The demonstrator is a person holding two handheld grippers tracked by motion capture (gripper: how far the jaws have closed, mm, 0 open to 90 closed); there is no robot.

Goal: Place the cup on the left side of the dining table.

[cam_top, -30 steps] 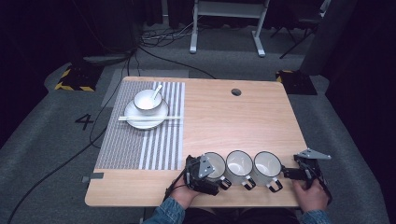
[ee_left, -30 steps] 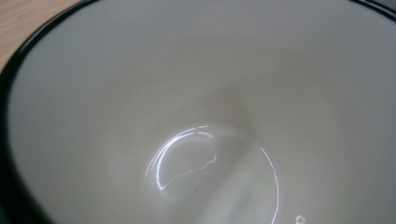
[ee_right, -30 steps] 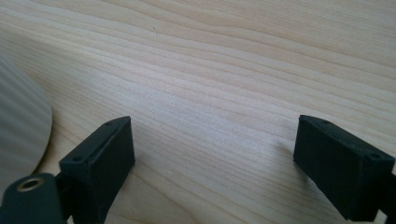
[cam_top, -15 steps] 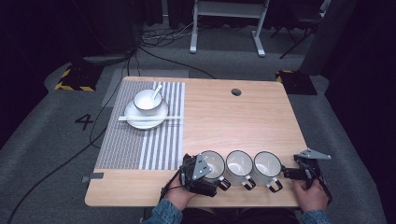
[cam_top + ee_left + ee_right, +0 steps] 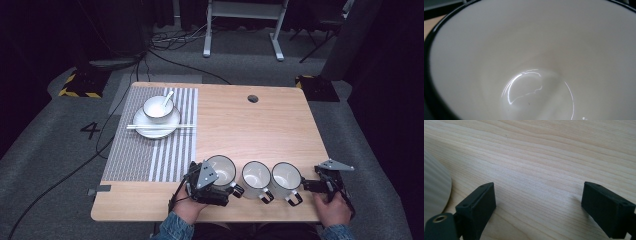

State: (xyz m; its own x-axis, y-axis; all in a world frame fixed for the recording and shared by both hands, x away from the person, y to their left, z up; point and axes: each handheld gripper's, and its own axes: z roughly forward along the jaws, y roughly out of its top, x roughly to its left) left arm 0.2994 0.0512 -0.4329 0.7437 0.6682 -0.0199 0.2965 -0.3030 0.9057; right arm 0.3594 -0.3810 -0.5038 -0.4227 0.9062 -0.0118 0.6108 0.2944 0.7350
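A: Left gripper (image 5: pixel 212 186) state?
B: At the leftmost mug (image 5: pixel 221 170), camera looking straight into its bowl (image 5: pixel 534 75); grip cannot be told. Right gripper (image 5: pixel 327 186) gapes, empty, on bare table (image 5: pixel 544 165).

A: Layout?
B: Three mugs in a row along the near edge, left hand nearest; placemat (image 5: pixel 150 150) beyond-left of that mug, dark room behind
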